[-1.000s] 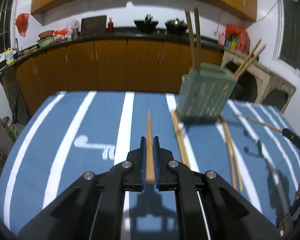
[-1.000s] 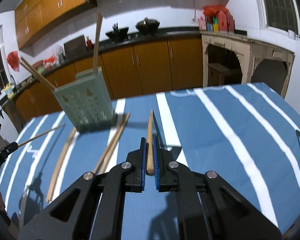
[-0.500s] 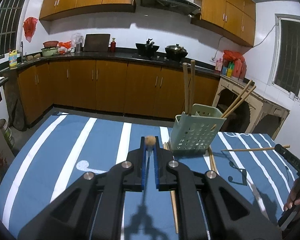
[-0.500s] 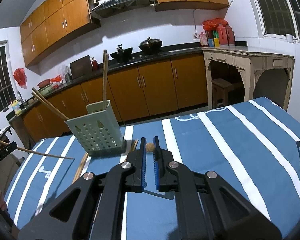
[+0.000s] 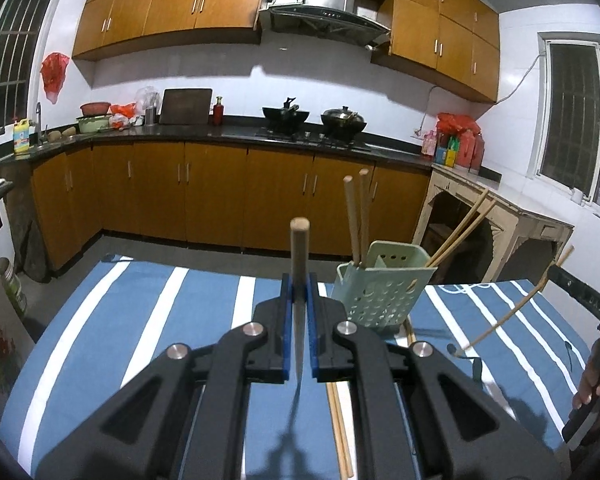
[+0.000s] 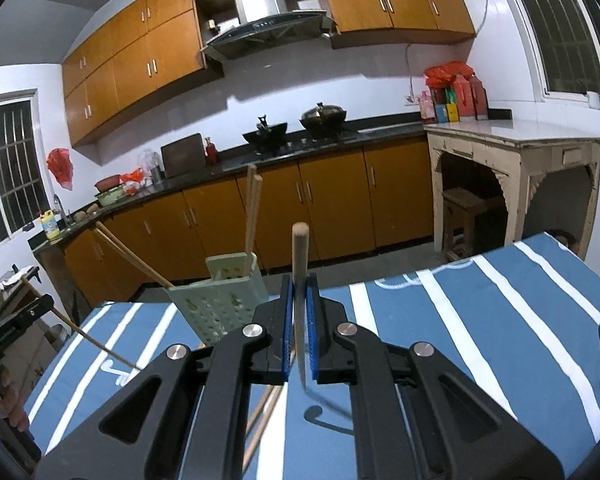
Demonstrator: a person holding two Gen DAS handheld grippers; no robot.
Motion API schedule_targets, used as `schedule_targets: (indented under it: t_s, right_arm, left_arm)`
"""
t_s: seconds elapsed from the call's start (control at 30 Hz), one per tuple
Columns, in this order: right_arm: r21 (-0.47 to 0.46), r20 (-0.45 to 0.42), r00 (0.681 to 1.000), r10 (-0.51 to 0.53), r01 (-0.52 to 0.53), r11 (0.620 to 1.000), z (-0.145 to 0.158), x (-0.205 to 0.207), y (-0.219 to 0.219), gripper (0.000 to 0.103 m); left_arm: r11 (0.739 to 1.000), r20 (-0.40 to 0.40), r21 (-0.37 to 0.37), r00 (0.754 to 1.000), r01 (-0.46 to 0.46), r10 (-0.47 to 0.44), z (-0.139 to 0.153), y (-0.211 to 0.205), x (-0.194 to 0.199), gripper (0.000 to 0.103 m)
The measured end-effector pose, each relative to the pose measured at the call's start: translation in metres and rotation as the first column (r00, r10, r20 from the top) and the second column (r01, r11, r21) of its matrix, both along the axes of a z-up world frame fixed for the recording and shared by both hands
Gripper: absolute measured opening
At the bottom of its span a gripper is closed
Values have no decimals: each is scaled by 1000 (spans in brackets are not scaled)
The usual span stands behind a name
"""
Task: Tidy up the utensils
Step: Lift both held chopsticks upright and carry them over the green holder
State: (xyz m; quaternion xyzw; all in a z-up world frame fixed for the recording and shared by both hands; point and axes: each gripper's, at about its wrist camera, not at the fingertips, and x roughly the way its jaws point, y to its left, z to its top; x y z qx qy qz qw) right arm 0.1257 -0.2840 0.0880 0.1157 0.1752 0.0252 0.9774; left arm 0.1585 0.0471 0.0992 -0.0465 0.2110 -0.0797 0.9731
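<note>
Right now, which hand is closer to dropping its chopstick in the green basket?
Probably the left. From the left gripper, shut on its chopstick, the green basket sits just beside the fingers; from the right gripper's view it looks slightly farther off.

Matt pale wooden chopstick (image 5: 299,264), perforated smooth green plastic holder (image 5: 380,288), striped blue cloth (image 5: 140,320), glossy brown cabinet doors (image 5: 216,196).

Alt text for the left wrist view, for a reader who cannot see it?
The left tongs clamp one wooden chopstick, tip raised, above a blue striped tablecloth. A green holder with four chopsticks stands just right; more lie loose beside it.
</note>
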Motion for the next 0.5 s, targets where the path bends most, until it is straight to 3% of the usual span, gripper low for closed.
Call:
schedule_targets:
  t_s: [0.2, 0.5]
  right_arm:
    - [21, 51, 998, 48, -49, 999, 26, 3, 6, 7]
    - [-5, 238, 967, 86, -88, 996, 86, 17, 35, 7]
  left_arm:
    - [999, 25, -21, 999, 31, -30, 20, -9, 2, 8]
    - [996, 174, -45, 983, 71, -63, 82, -50, 17, 8]
